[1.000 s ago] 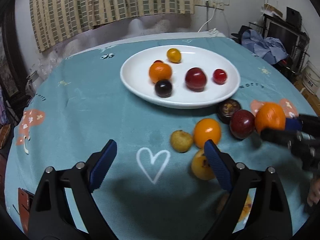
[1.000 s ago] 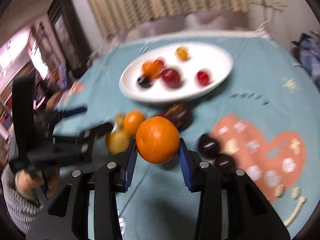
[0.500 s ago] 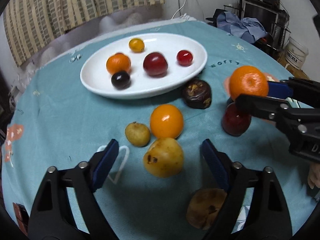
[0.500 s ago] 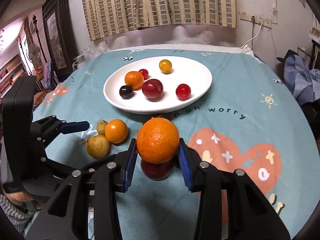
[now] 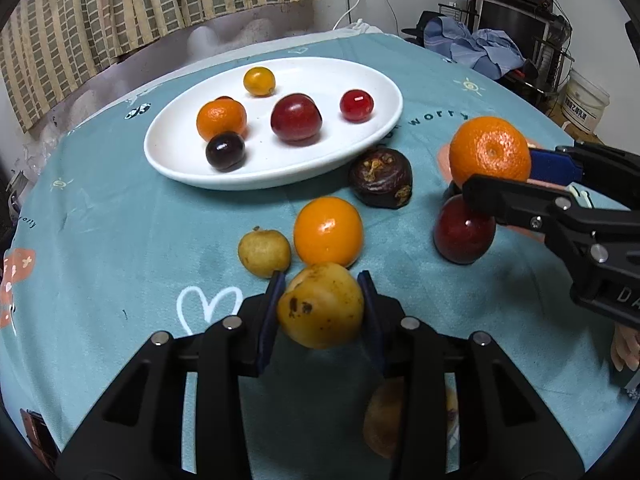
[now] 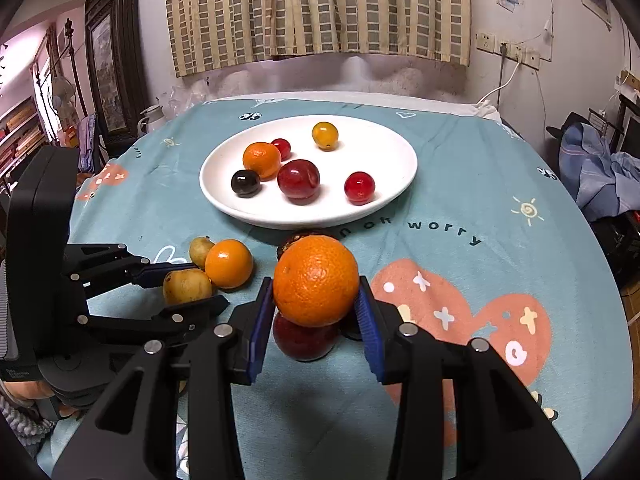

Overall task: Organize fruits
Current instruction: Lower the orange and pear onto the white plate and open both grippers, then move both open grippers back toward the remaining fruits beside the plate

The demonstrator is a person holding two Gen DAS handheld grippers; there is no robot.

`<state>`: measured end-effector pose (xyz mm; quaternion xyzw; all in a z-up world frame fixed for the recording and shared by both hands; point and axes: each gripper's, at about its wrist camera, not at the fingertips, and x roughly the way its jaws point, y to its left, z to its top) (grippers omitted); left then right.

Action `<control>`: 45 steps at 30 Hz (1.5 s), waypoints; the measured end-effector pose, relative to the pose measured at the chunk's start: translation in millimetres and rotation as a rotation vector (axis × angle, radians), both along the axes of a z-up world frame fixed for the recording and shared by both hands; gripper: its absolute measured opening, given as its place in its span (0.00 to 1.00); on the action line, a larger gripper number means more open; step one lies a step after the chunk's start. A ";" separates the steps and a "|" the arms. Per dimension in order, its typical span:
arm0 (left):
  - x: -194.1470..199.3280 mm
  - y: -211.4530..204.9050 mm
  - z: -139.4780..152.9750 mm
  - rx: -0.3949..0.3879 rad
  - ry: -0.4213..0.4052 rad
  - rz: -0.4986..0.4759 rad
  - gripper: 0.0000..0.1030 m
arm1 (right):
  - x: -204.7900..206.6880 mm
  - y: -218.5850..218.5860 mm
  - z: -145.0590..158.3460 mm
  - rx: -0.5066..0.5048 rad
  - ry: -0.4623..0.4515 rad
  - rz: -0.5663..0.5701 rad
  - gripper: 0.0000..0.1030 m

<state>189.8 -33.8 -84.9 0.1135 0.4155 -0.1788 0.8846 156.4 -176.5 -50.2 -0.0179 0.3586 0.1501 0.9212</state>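
One white plate (image 6: 400, 184) — six fruits on it, counted from the right wrist view: an orange (image 6: 262, 159), a yellow one (image 6: 325, 135), a big red plum (image 6: 298, 180), two small red ones, one dark one (image 6: 245, 183). Two black grippers — each holding one fruit.

The blue tablecloth (image 6: 500, 184) has the word "worry" on it, near the white plate (image 6: 396, 184). The letters before it may say "no".
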 end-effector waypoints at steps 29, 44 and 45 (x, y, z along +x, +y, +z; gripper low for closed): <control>112.5 33.8 47.3 -0.117 -0.092 0.257 0.72 | 132.1 -3.5 35.0 0.236 -0.005 -0.047 0.70; 33.0 63.9 29.3 -0.073 -0.094 0.304 0.87 | 28.5 -34.8 28.5 0.218 -0.034 -0.070 0.88; 28.6 64.4 29.0 -0.068 -0.101 0.307 0.89 | 22.3 -37.1 25.8 0.221 -0.031 -0.073 0.89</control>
